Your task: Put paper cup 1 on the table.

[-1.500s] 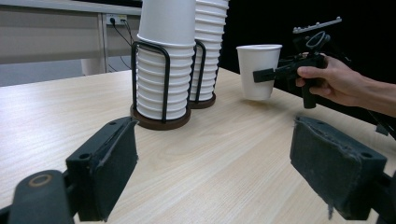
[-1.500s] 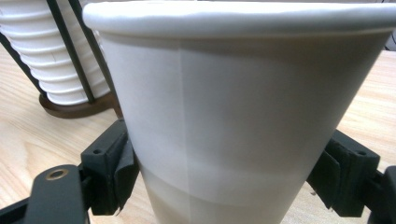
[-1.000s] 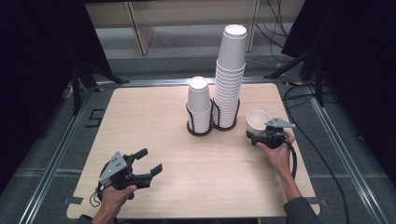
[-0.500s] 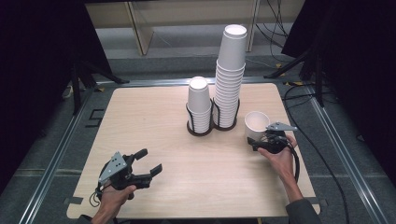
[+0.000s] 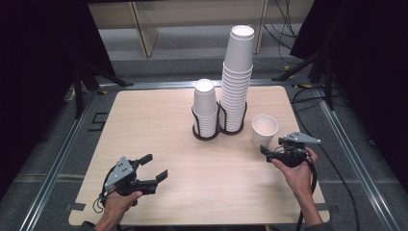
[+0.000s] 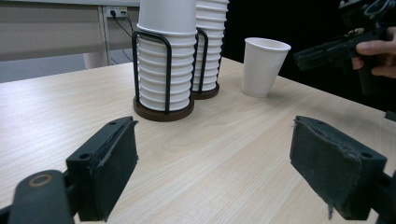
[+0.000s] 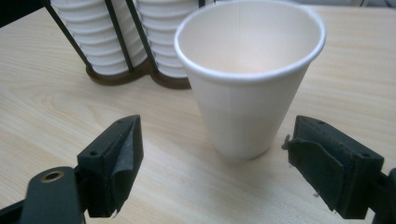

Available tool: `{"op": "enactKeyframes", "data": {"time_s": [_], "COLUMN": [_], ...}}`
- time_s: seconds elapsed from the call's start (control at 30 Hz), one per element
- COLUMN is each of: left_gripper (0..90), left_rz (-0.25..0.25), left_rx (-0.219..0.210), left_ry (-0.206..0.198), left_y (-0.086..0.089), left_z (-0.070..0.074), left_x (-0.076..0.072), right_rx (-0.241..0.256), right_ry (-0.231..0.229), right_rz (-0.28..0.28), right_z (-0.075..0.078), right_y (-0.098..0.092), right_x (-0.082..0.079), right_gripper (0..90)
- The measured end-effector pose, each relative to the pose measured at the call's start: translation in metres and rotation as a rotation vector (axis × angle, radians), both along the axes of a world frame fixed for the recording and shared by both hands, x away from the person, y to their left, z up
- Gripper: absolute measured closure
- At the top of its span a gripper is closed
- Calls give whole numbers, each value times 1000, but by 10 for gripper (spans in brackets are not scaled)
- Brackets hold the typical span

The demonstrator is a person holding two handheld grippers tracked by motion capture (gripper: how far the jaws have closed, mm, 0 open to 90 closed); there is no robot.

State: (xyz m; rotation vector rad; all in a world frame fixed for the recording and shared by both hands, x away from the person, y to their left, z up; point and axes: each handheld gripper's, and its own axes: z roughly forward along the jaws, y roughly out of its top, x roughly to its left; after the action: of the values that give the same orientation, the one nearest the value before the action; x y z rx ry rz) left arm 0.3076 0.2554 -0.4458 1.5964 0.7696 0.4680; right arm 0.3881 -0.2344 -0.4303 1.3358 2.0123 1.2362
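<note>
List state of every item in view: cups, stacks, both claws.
Single cup: upright, mouth up, empty, free on the table, not gripped.
Tall stack: cups nested mouth down, standing in its wire holder.
Short stack: cups nested mouth down, standing in its wire holder.
Right claw: open, jaws apart in front of the single cup, not touching it.
Left claw: open, holding nothing, low over the table's near left.

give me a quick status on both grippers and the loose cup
Right gripper open, jaws apart just short of the loose cup, no contact. Left gripper open, holding nothing. Cup upright on table beside the cup stacks. Nothing in the way.
</note>
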Motion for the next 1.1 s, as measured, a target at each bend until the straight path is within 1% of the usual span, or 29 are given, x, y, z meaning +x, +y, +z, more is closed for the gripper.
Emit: {"op": "enactKeyframes", "data": {"time_s": [0.03,0.07,0.1,0.13,0.17,0.2,0.23,0.27,0.3,0.33,0.4,0.43,0.5,0.53,0.57,0.6,0.63,0.67,0.7,0.77,0.8,0.83,0.87,0.9,0.93,0.97,1.0,1.07,1.1], "left_gripper": [145,145,145,145,145,145,145,145,145,145,145,145,145,145,145,145,145,145,145,145,145,145,145,145,145,145,145,145,145], "left_rz": [-1,4,6,0,-3,-2,2,4,4,2,5,8,8,7,0,0,1,3,3,-1,-1,8,10,9,8,8,4,-1,-1], "left_rx": [2,14,13,3,5,5,18,27,27,30,28,25,26,11,2,4,4,9,10,8,7,23,24,25,25,25,11,14,16], "left_ry": [0,9,11,3,1,4,10,17,16,13,17,21,20,11,6,6,6,10,11,9,10,21,24,24,25,26,17,15,16], "left_y": [0,1,1,1,1,1,1,1,1,1,1,1,1,0,0,0,0,0,0,0,0,1,1,0,0,0,-1,-1,-1], "left_z": [0,1,1,0,0,0,0,1,1,0,0,0,0,-1,-1,-1,-1,-1,-1,-2,-2,-1,-1,-1,-1,-1,-2,-3,-3], "left_x": [0,-1,0,1,1,1,0,0,0,0,0,0,0,1,2,2,2,2,2,2,3,2,2,2,2,2,3,4,4], "right_rx": [19,18,8,20,14,42,13,53,27,45,30,37,35,41,46,51,55,33,46,42,71,58,80,60,86,85,92,88,104], "right_ry": [2,-13,-11,-15,-26,-10,-25,-9,-37,-37,-63,-60,-81,-76,-74,-87,-79,-97,-91,-108,-88,-112,-85,-108,-104,-112,-104,-117,-104], "right_rz": [6,8,18,22,18,13,31,18,36,36,45,48,71,65,85,87,87,101,105,119,116,122,125,128,131,133,132,130,128], "right_z": [3,4,8,10,12,14,16,17,20,22,25,29,33,35,38,39,42,44,46,50,53,55,58,59,62,63,65,67,68], "right_y": [2,2,2,3,3,6,4,7,5,7,8,9,11,12,14,17,19,19,22,25,28,27,30,29,31,31,32,33,34], "right_x": [-2,-2,-3,-4,-4,-6,-5,-7,-7,-7,-7,-8,-7,-8,-7,-6,-6,-5,-4,-1,-1,2,2,5,7,9,10,14,15], "right_gripper": [180,179,180,179,179,179,179,178,176,176,174,172,166,163,163,161,157,157,157,157,157,157,157,156,156,156,156,155,155]}}
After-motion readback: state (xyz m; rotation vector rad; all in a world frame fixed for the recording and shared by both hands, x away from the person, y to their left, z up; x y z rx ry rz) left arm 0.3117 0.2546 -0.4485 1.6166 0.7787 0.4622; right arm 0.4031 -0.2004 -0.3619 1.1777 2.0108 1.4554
